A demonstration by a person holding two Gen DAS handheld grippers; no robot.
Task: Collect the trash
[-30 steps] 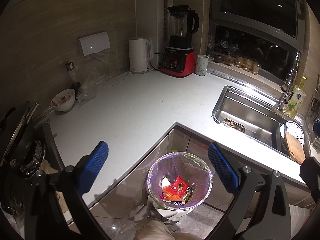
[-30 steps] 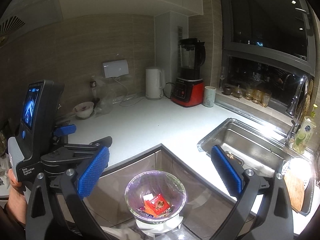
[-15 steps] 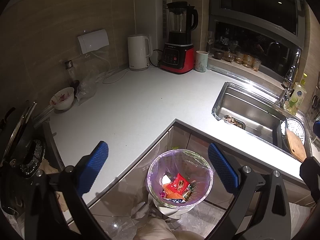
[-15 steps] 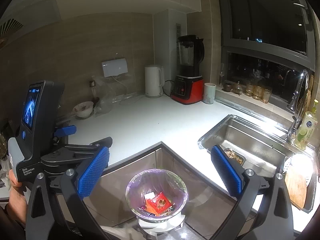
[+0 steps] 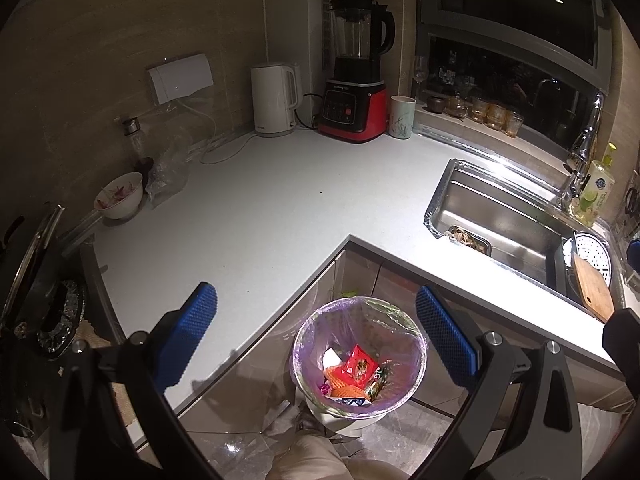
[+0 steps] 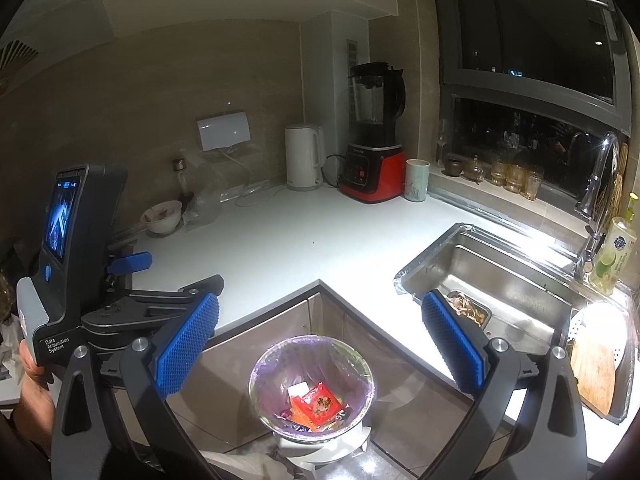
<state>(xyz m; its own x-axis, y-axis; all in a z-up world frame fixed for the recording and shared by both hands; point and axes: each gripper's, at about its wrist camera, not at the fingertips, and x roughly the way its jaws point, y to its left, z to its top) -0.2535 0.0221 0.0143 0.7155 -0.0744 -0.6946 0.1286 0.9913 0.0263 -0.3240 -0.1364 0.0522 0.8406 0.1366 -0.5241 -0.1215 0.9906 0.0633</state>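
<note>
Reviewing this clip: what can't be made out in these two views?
- Bin: lower trash is hidden under the red wrapper in both views.
- Tray in the sink: the right gripper's finger partly covers it.
- Bowl: contents too small and dim.
- Stove: cut off by the left view's edge.

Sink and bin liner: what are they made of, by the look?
Sink: likely stainless steel, brushed finish; grey metallic walls with bright streaky reflections. Bin liner: thin translucent plastic film, purplish tint; it wrinkles, folds over the bin's rim and lets the bin show through.
</note>
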